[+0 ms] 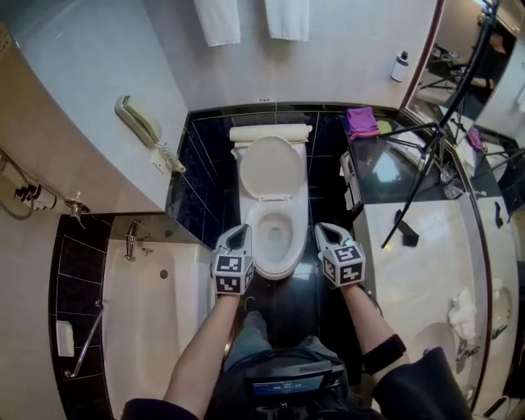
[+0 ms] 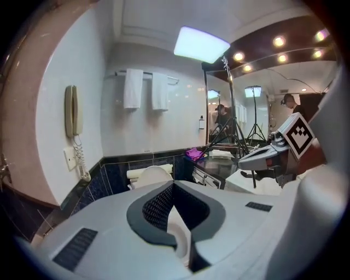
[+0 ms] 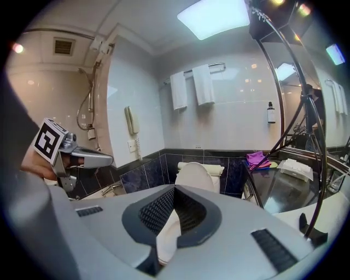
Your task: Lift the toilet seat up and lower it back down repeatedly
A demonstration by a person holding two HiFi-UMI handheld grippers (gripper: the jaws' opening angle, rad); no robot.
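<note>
The white toilet point(image 1: 275, 238) stands in the middle against the dark tiled wall. Its lid point(image 1: 272, 168) is raised and leans on the tank point(image 1: 271, 132); the lid point(image 3: 192, 176) also shows upright in the right gripper view. Whether the seat ring lies on the bowl or stands up with the lid I cannot tell. My left gripper point(image 1: 243, 230) hangs over the bowl's left side and my right gripper point(image 1: 322, 227) over its right side, both well above the toilet. The left gripper point(image 2: 173, 186) and right gripper point(image 3: 175, 188) have their tips together, with nothing between them.
A bathtub point(image 1: 156, 303) lies at the left, with a wall phone point(image 1: 139, 123) above it. At the right are a pale counter point(image 1: 426, 262), a black tripod point(image 1: 426, 164), a purple cloth point(image 1: 361, 121) and a small bottle point(image 1: 399, 66). Two towels point(image 1: 217, 20) hang behind.
</note>
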